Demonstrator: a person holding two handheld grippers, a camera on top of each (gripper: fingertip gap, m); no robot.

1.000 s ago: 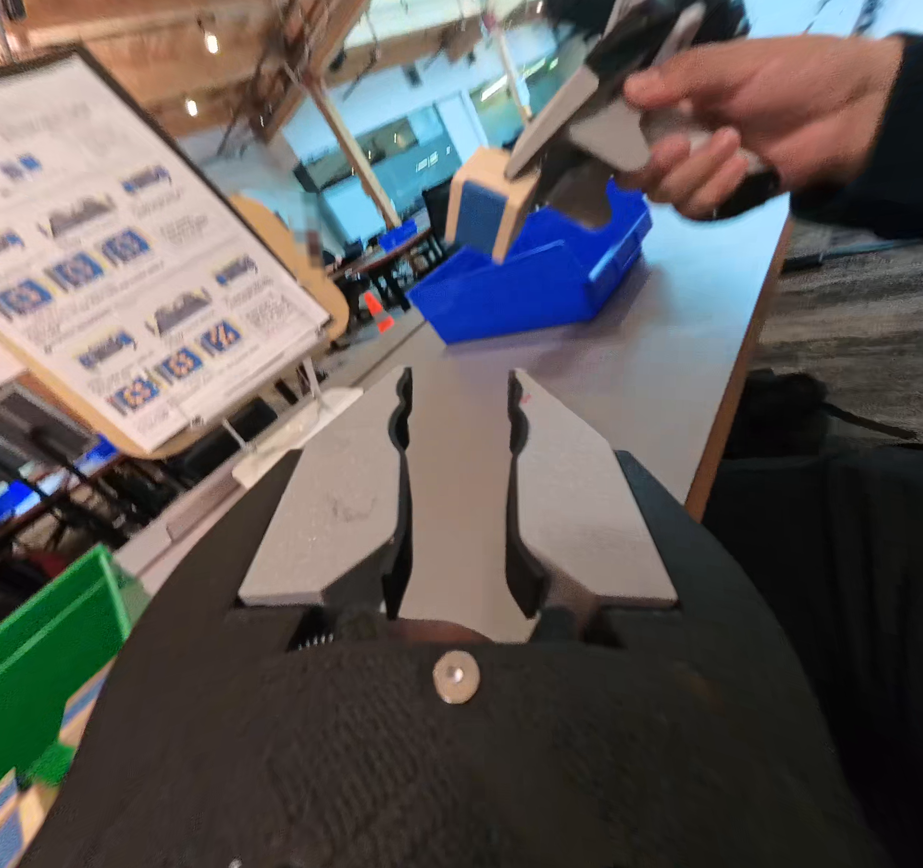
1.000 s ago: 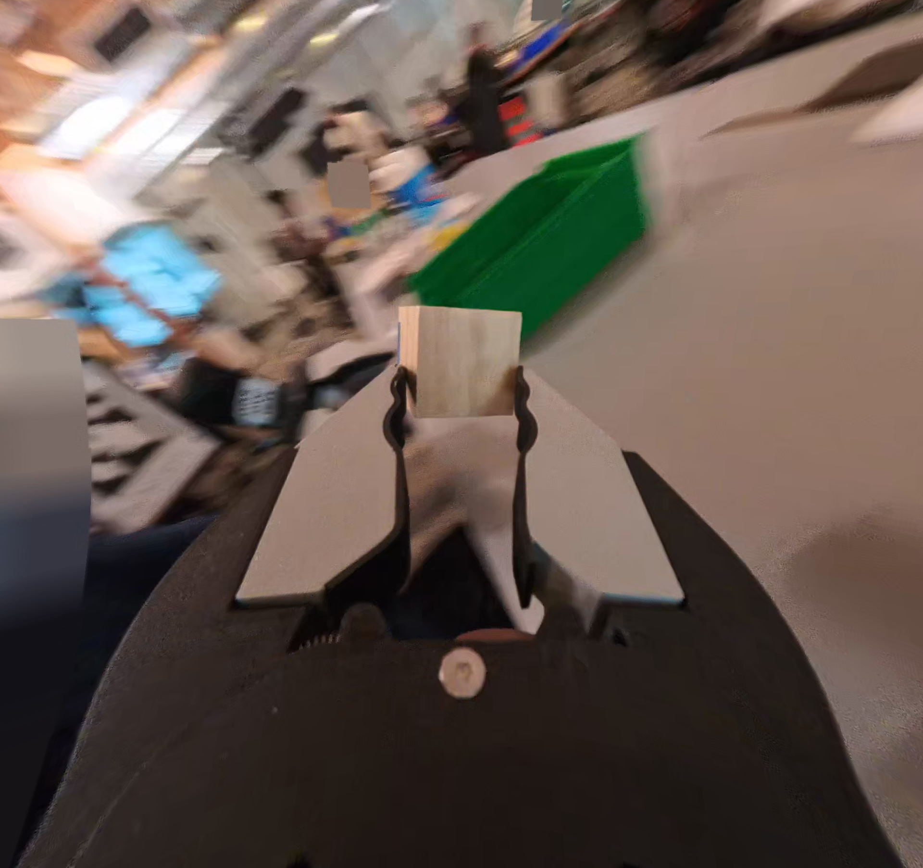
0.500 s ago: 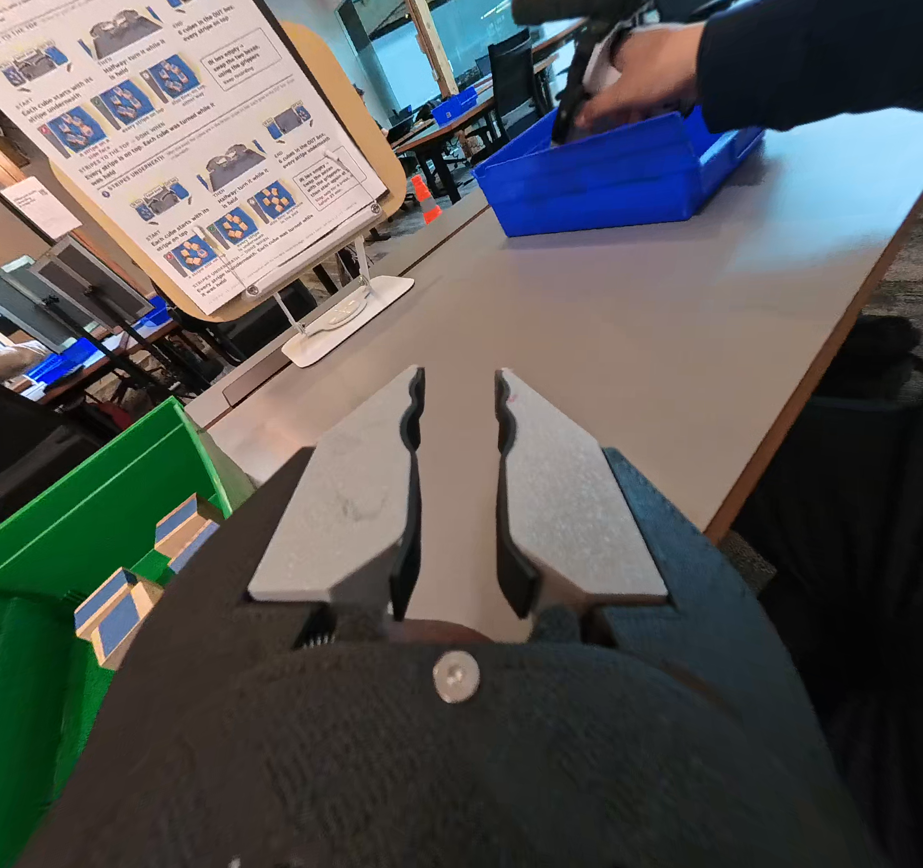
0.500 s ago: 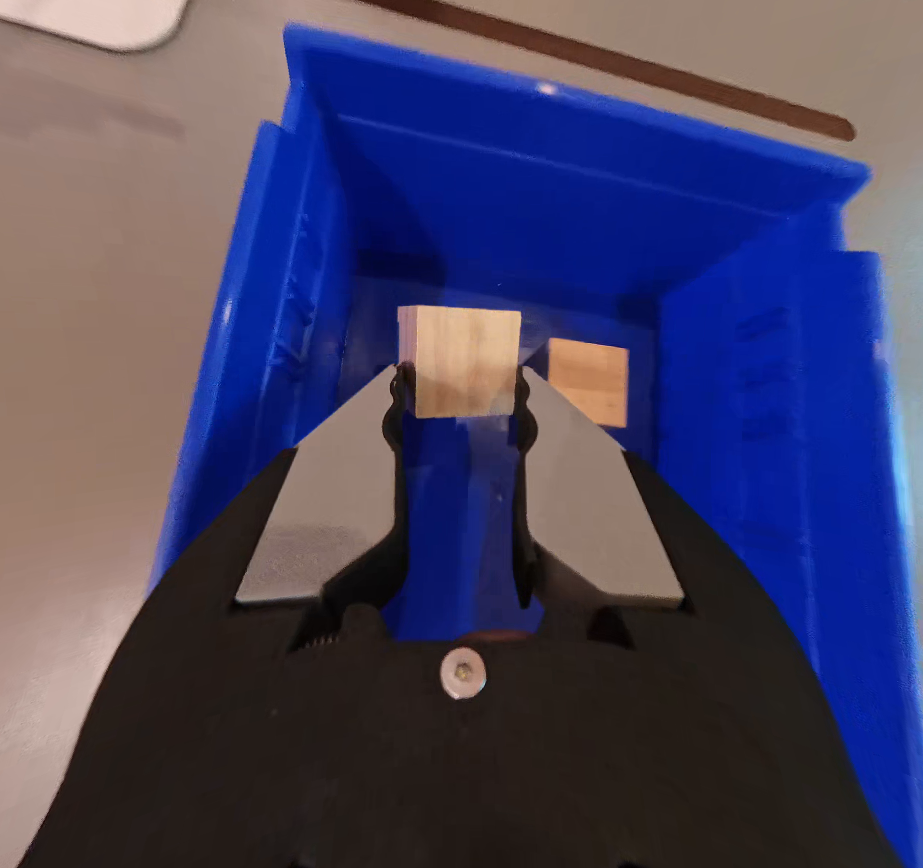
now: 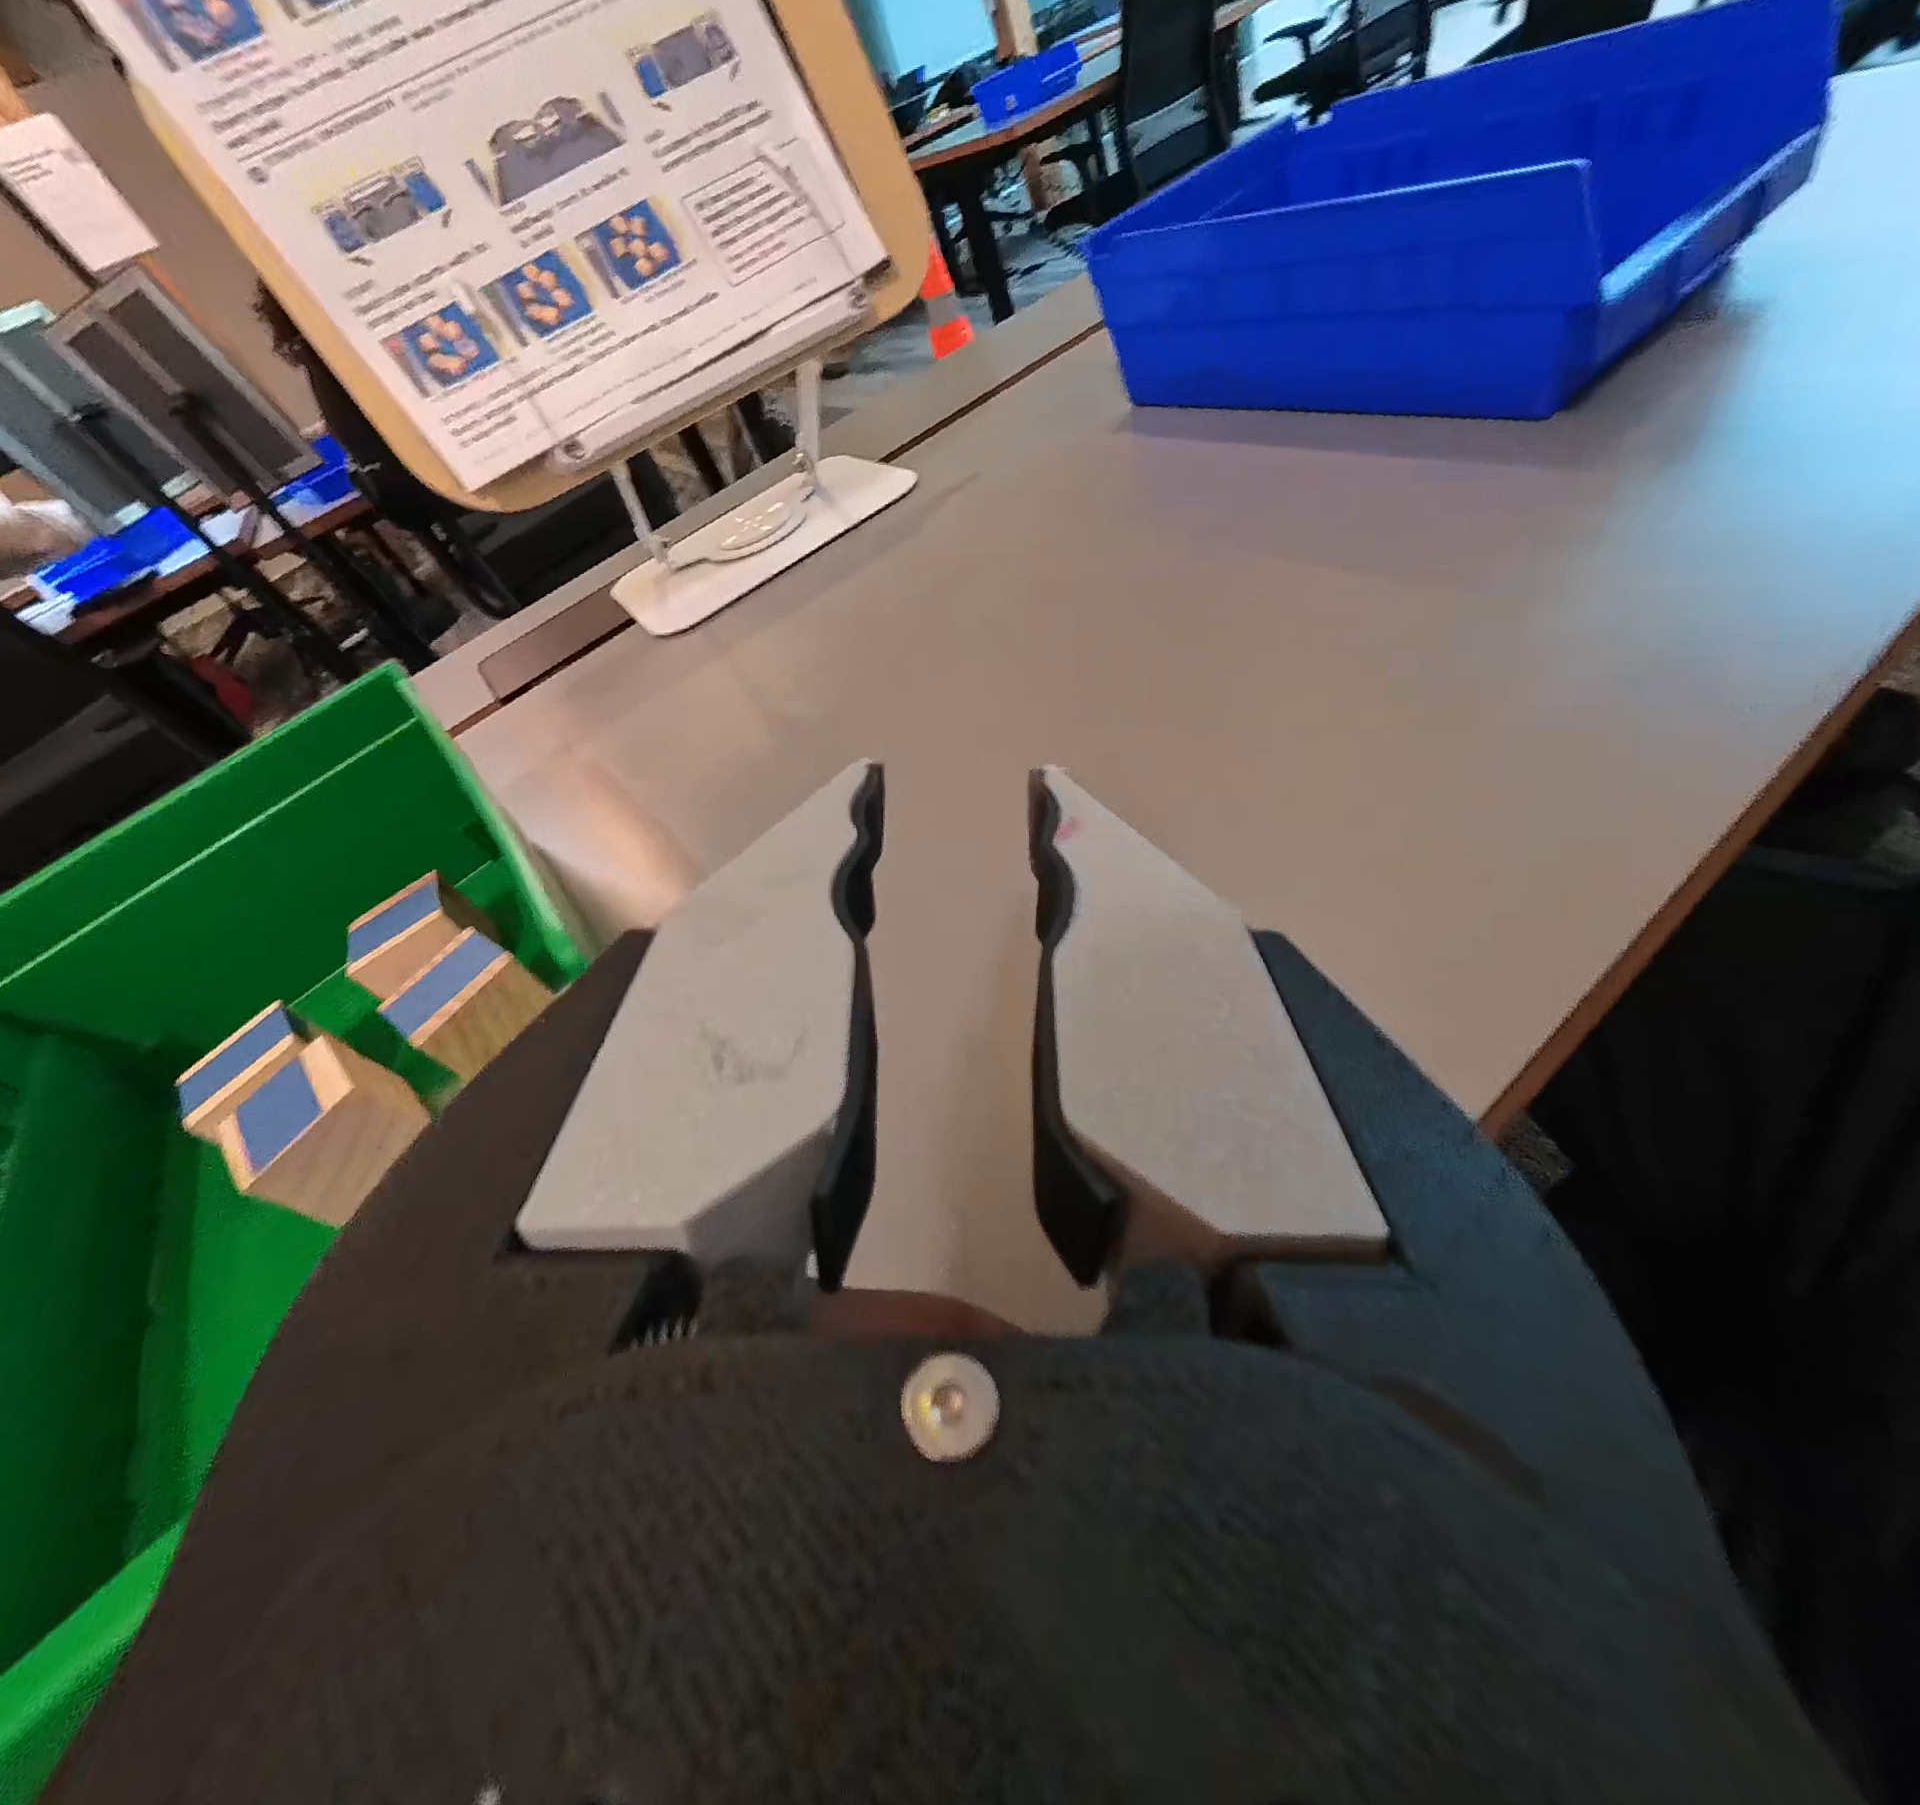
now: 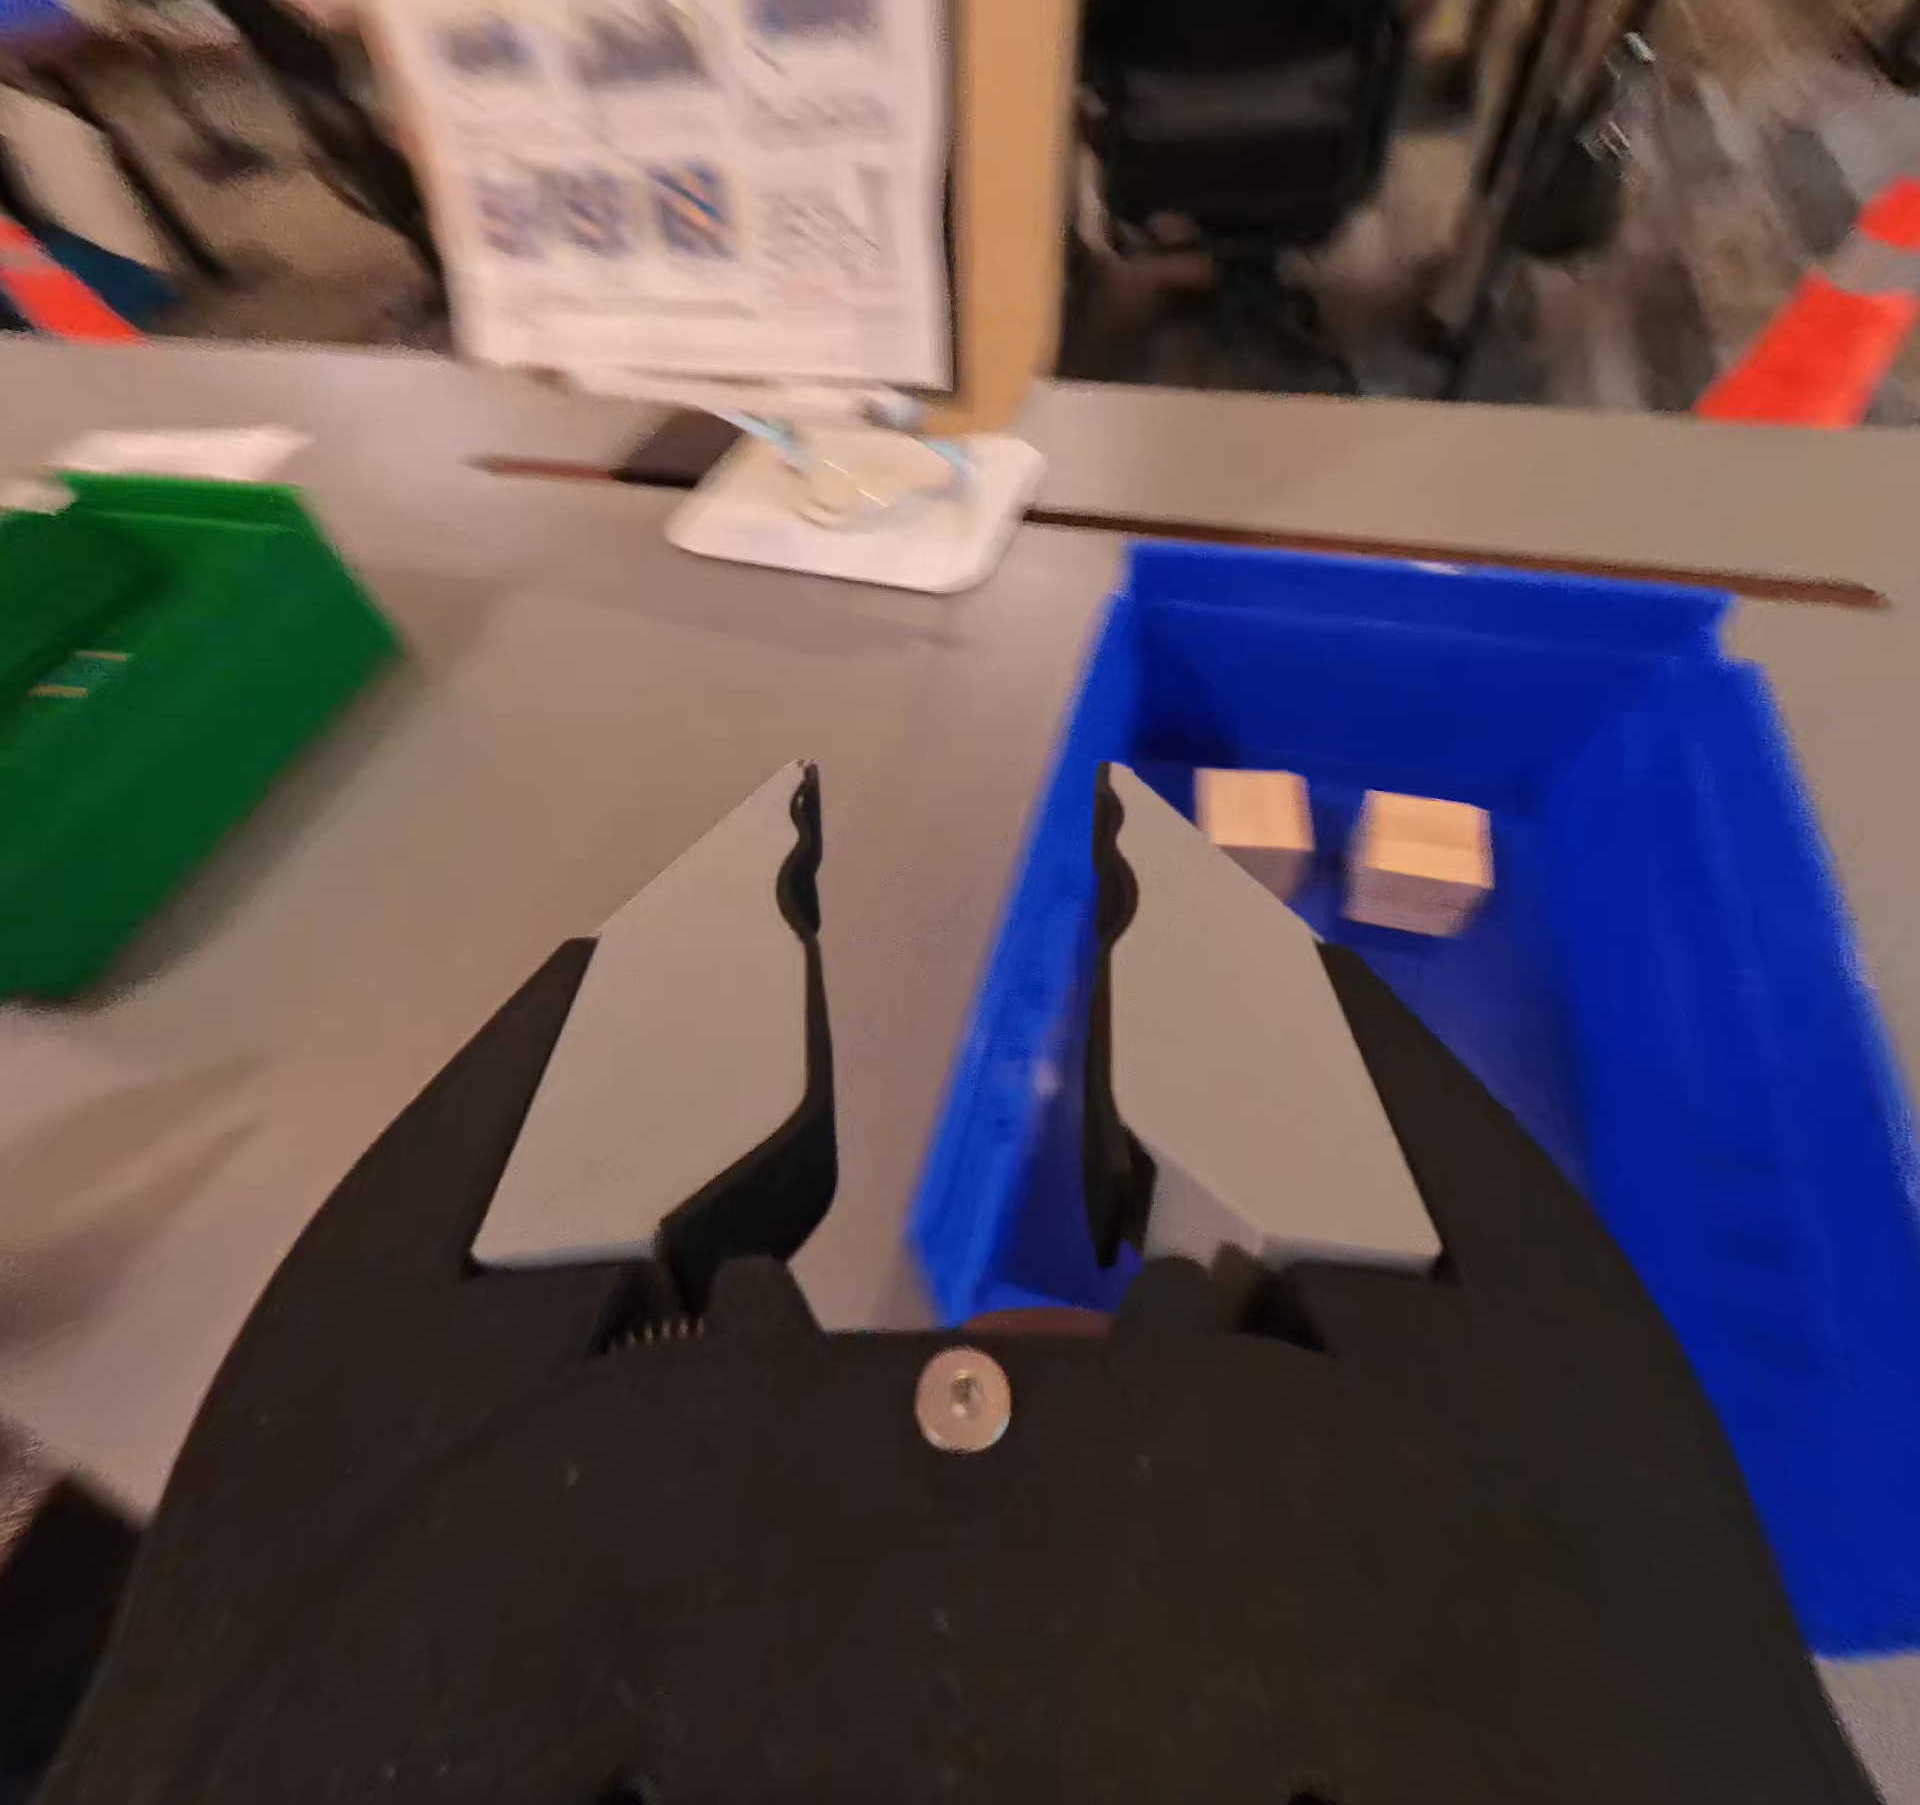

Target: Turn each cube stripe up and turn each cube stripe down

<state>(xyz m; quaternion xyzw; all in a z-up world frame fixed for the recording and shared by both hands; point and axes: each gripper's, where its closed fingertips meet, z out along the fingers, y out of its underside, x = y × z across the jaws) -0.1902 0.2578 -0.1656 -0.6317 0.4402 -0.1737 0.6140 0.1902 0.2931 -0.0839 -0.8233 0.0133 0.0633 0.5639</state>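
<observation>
Grey table [image 5: 1299, 612]; striped cubes [image 5: 301, 1121] left view only, plain cubes [image 6: 1418, 856] right; both tools released

Lower left, pale wooden cubes [image 5: 312, 1121] bear blue stripes inside a green bin [image 5: 208, 862]; upper right, a blue bin [image 5: 1455, 301] on the grey table [image 5: 1299, 664].

Low over table [image 5: 1351, 612], both views share, perhaps blurrily, blue bin [image 6: 1351, 654]

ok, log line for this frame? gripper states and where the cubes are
left gripper: open, empty | right gripper: open, empty | blue bin: two cubes, plain face up | green bin: cubes, blue stripe up
</observation>
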